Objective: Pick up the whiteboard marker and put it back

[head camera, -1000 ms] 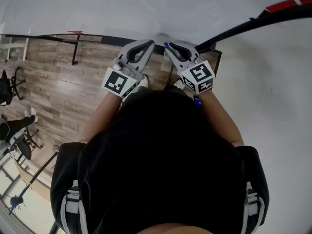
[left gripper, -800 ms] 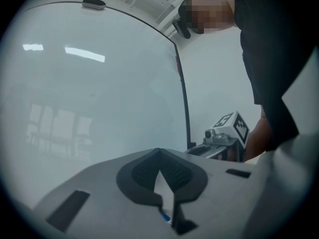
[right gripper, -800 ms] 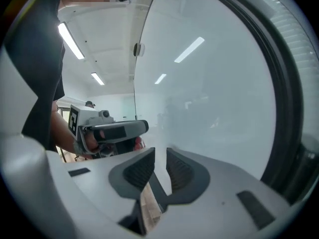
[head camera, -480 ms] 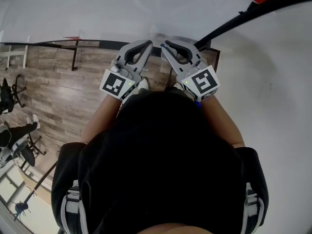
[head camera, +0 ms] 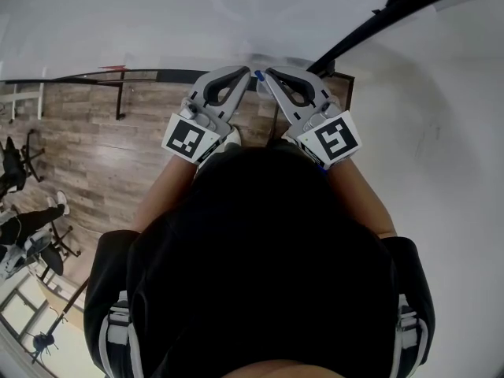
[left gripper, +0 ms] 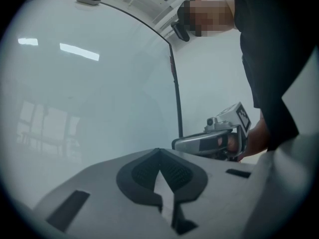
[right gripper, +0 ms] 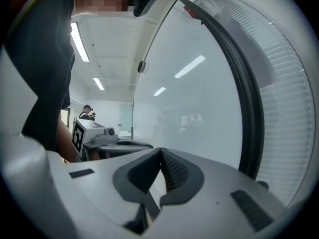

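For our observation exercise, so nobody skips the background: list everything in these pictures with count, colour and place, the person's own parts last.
Whiteboard: one, white with black frame, ahead of both claws.
Floor: one, brown wood-look, head view's left.
Chairs: count unclear, black, far left on floor.
Ceiling lights: two strips, white, upper left, right gripper view.
Blue bit: one, blue, at the tip of the right claw; too small to identify.
Black top: one, on the person, head view's middle.
Left claw: one, grey, jaws together, empty.
Right claw: one, grey, jaws have just been closing, now together; nothing shows between them.
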`<state>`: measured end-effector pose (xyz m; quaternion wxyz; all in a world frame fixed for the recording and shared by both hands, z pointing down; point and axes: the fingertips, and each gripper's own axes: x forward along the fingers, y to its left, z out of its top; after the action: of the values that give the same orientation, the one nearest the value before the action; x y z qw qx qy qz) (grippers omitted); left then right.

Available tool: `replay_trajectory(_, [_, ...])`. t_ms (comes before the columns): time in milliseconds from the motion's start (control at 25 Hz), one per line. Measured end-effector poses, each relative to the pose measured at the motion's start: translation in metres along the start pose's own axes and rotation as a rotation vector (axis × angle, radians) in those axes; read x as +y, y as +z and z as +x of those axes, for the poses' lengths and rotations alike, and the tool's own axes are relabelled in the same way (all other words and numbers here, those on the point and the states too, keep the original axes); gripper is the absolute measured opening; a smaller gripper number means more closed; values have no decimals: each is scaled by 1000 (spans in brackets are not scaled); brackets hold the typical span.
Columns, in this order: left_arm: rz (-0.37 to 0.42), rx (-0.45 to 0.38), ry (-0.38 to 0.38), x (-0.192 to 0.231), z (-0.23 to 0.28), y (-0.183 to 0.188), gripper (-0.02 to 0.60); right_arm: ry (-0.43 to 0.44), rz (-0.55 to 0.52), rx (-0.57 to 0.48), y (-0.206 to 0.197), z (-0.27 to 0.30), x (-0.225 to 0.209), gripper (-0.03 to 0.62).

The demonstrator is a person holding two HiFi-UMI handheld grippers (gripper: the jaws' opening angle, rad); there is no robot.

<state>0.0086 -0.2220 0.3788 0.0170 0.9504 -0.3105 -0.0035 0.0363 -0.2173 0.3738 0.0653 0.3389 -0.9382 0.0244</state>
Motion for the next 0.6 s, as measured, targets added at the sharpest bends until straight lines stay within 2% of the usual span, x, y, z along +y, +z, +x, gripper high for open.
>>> replay_trajectory(280, [-7, 4, -29, -7, 10, -4, 3, -19, 15, -7, -2, -5, -7, 2])
replay_trajectory(440, [-19, -12, -51, -8, 14, 7, 3, -26, 19, -9, 4, -5, -9, 2])
replay_trajectory(600, [-6, 9, -51, -9, 15, -1, 3, -28, 12, -4, 1, -8, -10, 2])
